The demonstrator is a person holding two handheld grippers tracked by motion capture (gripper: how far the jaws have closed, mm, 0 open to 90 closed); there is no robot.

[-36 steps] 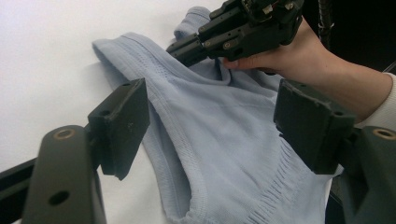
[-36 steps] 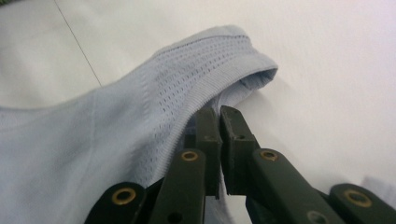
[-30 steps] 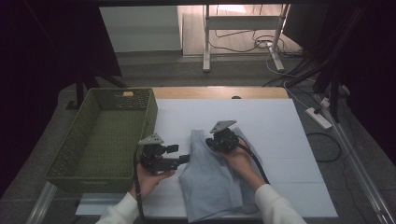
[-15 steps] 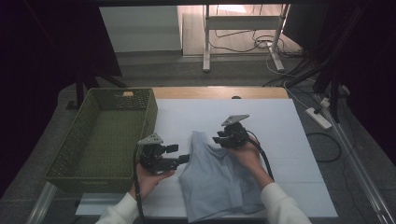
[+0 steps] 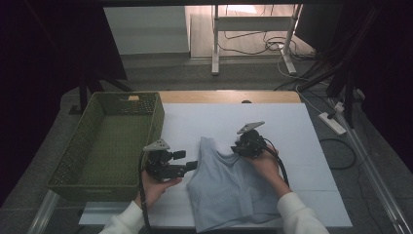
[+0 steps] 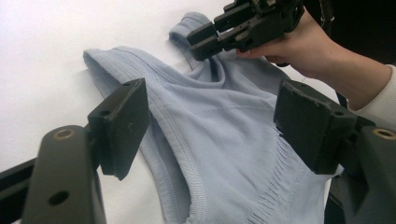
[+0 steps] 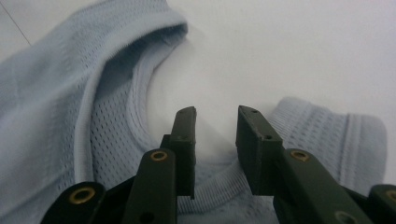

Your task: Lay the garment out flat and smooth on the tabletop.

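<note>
A light blue sleeveless top (image 5: 229, 190) lies flat on the white table (image 5: 277, 122), neck away from the person. My left gripper (image 5: 186, 160) rests at the top's left edge with its jaws wide open, and the left armhole (image 6: 187, 154) lies on the table beyond them. My right gripper (image 5: 237, 146) hovers over the neckline (image 7: 140, 121) near the right strap (image 7: 327, 135). Its jaws have just been opening from shut, then closing a little. The gap (image 7: 215, 116) between them shows bare table, and no cloth is pinched. The right gripper (image 6: 205, 39) also shows in the left gripper view.
A green woven basket (image 5: 158, 117) stands at the table's left, close to my left hand. White table extends behind and to the right of the top. Beyond the far edge are cables and a metal stand on the floor (image 5: 253, 44).
My right gripper has moved to the right along the top of the garment. The left gripper has stayed where it was.
</note>
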